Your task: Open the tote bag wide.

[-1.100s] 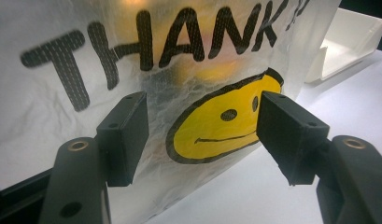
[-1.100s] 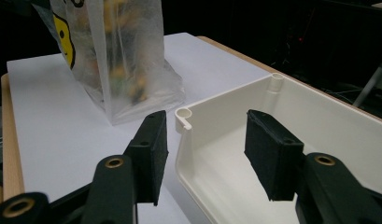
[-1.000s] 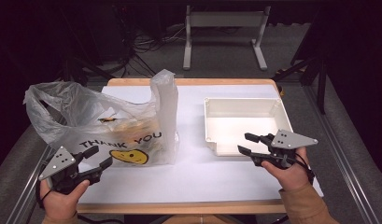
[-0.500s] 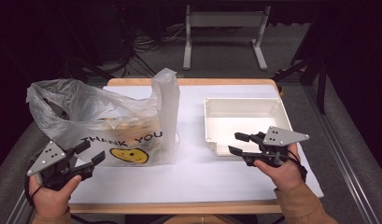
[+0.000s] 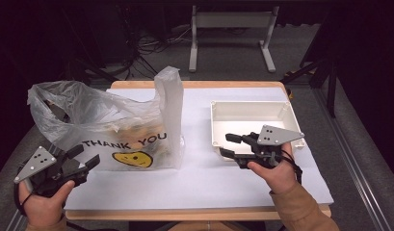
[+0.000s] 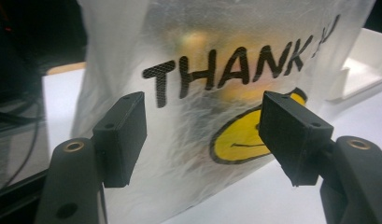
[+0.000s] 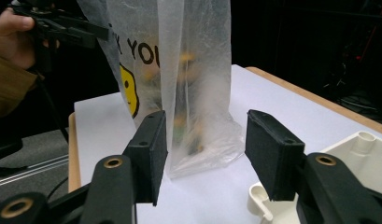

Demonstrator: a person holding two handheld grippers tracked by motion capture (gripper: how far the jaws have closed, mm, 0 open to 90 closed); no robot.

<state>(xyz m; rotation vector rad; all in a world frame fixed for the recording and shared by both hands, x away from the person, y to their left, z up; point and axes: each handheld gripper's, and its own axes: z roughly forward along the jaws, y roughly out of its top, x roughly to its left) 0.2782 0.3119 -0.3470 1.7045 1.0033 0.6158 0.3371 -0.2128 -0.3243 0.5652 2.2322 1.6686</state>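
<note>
Right tool (image 5: 229, 145) moved left toward crinkled, translucent plastic bag (image 5: 108, 125).

- A white worktop (image 5: 199, 173) with a wooden edge is filling the middle of the scene.
- A shallow white tray (image 5: 250, 115) is lying on the right half of the worktop.
- A pale metal stand (image 5: 230, 21) is standing on the floor beyond the far edge.
- Dark cables (image 5: 151, 41) are trailing over the floor at the far left.
</note>
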